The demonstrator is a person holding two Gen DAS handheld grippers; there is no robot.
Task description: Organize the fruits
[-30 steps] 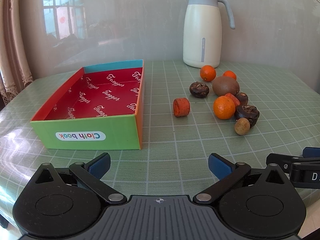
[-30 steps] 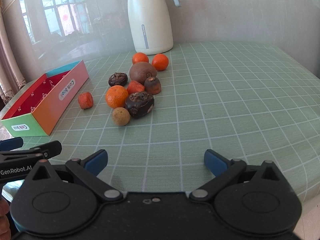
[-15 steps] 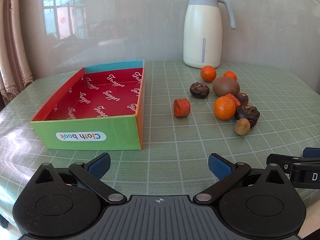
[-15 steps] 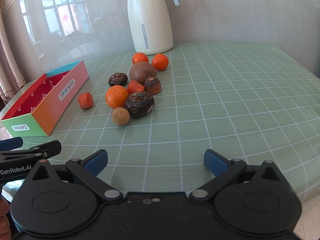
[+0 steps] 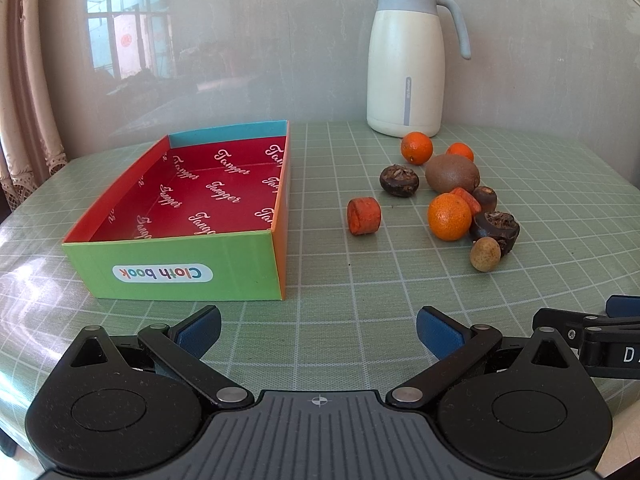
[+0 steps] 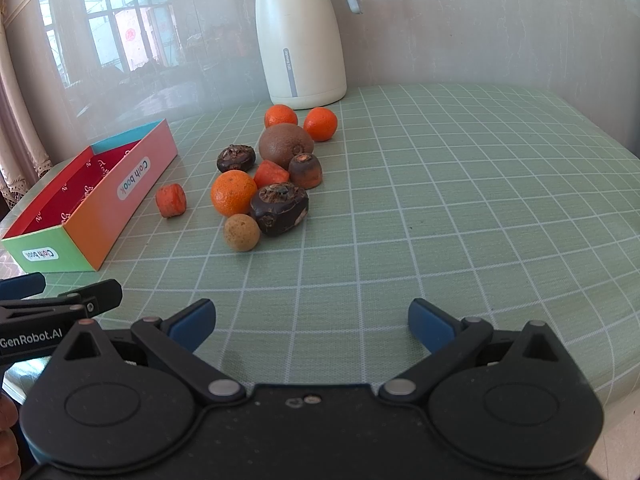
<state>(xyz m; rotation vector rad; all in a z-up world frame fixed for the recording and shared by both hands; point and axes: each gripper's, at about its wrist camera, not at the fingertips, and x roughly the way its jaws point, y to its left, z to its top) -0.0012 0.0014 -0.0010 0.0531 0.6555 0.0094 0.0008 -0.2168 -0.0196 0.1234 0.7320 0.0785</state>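
Note:
An empty colourful box (image 5: 180, 208) with a red inside stands at the left; it also shows in the right wrist view (image 6: 100, 200). To its right lies a heap of produce: three tangerines, the nearest (image 5: 449, 216) (image 6: 233, 193), a brown kiwi (image 5: 452, 173) (image 6: 285, 145), dark water chestnuts (image 5: 399, 180) (image 6: 280, 208), a small tan longan (image 5: 485, 254) (image 6: 241, 233). A carrot chunk (image 5: 363, 216) (image 6: 171, 200) lies apart, nearer the box. My left gripper (image 5: 318, 330) is open and empty near the front edge. My right gripper (image 6: 310, 326) is open and empty, to its right.
A white thermos jug (image 5: 406, 60) (image 6: 300, 40) stands at the back by the wall. The green checked tablecloth (image 6: 460, 200) covers a round table whose edge curves away at the right and left. A curtain (image 5: 24, 120) hangs at the far left.

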